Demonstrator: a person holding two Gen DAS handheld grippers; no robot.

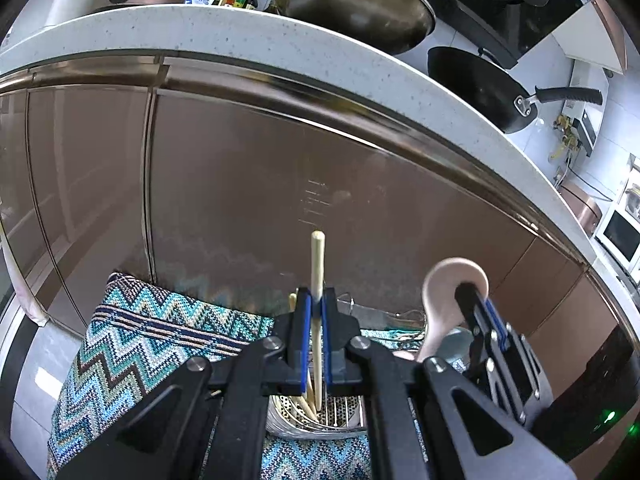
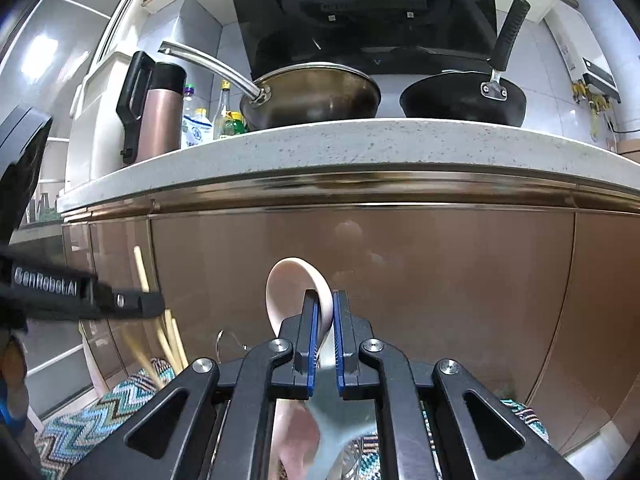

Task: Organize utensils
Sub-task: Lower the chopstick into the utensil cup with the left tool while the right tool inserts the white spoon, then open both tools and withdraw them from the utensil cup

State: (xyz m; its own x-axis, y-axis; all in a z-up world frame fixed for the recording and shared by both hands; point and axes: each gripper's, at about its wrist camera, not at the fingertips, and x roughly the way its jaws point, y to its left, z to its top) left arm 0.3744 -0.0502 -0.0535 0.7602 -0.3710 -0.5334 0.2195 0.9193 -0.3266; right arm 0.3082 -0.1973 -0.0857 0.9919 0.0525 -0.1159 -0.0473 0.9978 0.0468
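Two utensils are in my grip: left fingers (image 1: 316, 312) clamp a chopstick (image 1: 318, 264), right fingers (image 2: 325, 312) pinch a pink spoon (image 2: 298, 284). Below the left fingers, the perforated holder (image 1: 340, 412) already has chopsticks; I judge both still need dropping in.

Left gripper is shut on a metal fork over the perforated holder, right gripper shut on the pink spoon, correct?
Not quite. The left gripper is shut on a wooden chopstick, not a metal fork, as the left wrist view shows. The rest holds: it is over the perforated holder, and the right gripper is shut on the pink spoon.
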